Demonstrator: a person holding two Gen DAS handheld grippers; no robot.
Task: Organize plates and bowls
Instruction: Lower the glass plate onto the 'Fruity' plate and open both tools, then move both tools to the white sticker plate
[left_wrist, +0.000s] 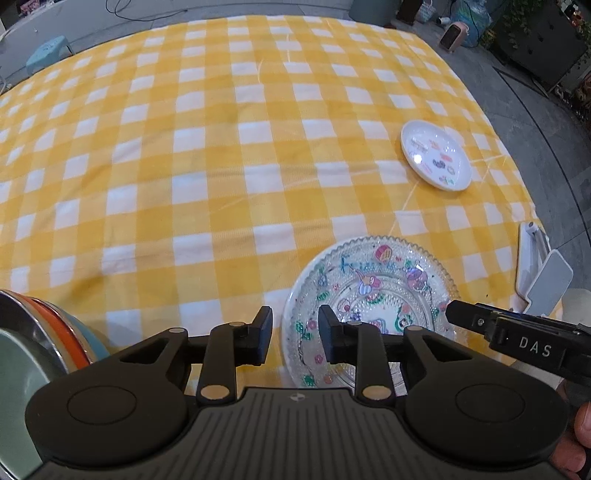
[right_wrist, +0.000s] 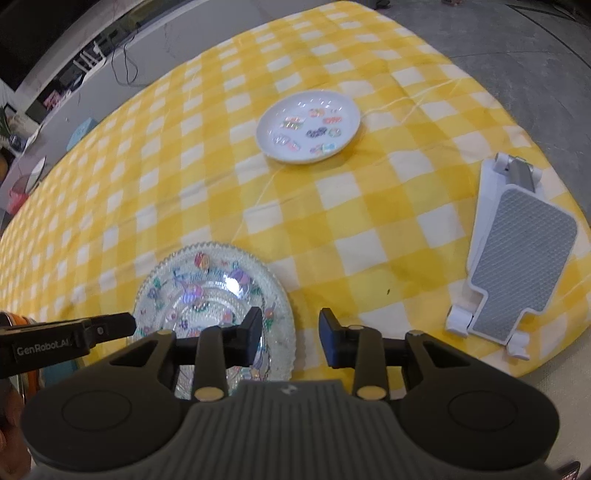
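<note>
Checked tablecloth (left_wrist: 221, 155): glass plate (left_wrist: 373, 288), white plate (left_wrist: 436, 160).

Clear glass plate (left_wrist: 369, 295) with cartoon print and scalloped rim lies flat, straddled by the two claws. Small white printed plate (right_wrist: 309, 125) flat, well beyond them. Stacked bowls (left_wrist: 40, 332) beside left claw.

Yellow-white checked cloth (left_wrist: 207, 177) — white plate (right_wrist: 309, 126), colourful stickers.
</note>
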